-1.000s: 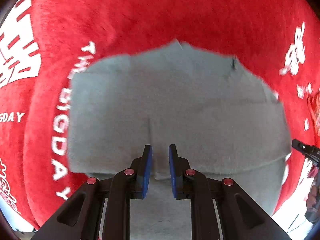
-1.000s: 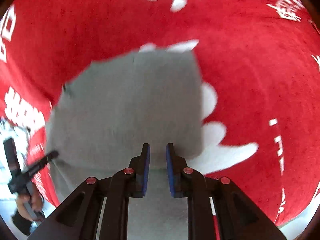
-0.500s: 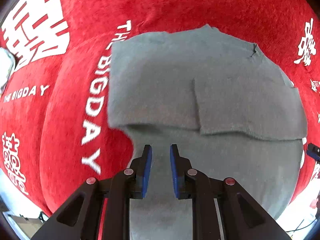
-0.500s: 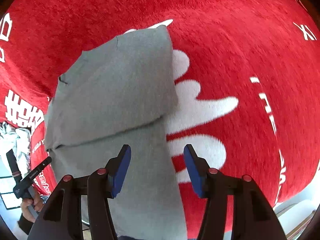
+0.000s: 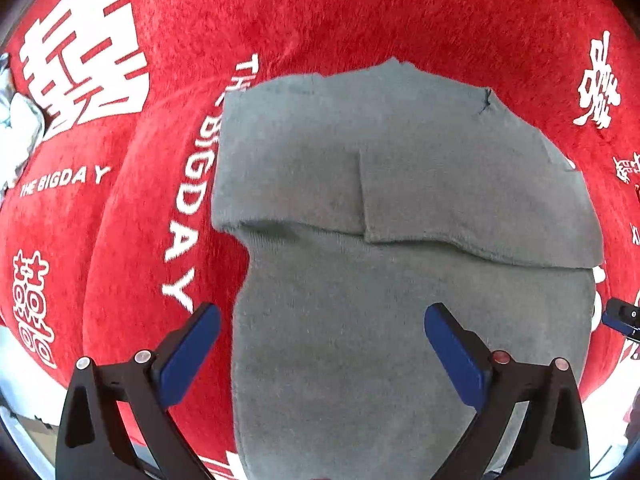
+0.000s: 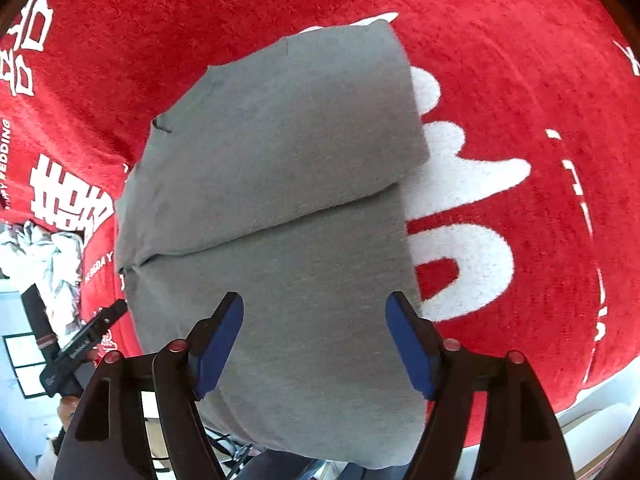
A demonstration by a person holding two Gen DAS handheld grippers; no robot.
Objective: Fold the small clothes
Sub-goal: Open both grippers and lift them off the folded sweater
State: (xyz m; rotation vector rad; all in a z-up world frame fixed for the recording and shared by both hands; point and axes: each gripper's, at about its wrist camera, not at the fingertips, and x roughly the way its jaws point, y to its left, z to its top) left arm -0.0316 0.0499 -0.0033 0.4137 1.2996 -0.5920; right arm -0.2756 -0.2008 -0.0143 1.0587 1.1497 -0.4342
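White "THE BIGDAY" is printed twice on the red cloth (image 5: 360, 12) (large white Chinese characters stand beside it).

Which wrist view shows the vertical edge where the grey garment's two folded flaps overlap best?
The left wrist view: on the grey garment the vertical edge runs plainly down the folded-over part. In the right wrist view the garment shows only the crosswise fold.

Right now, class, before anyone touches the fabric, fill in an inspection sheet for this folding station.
Surface: red cloth with white lettering.
Job's things: grey garment lying flat, far part folded over, near end hanging off the edge.
Clutter: crumpled pale cloth at the side.
Grippers: left tongs and right tongs both opening, above the garment, gripping nothing.
Cables: nothing seen clearly.
Surroundings: pale floor beyond the edge.
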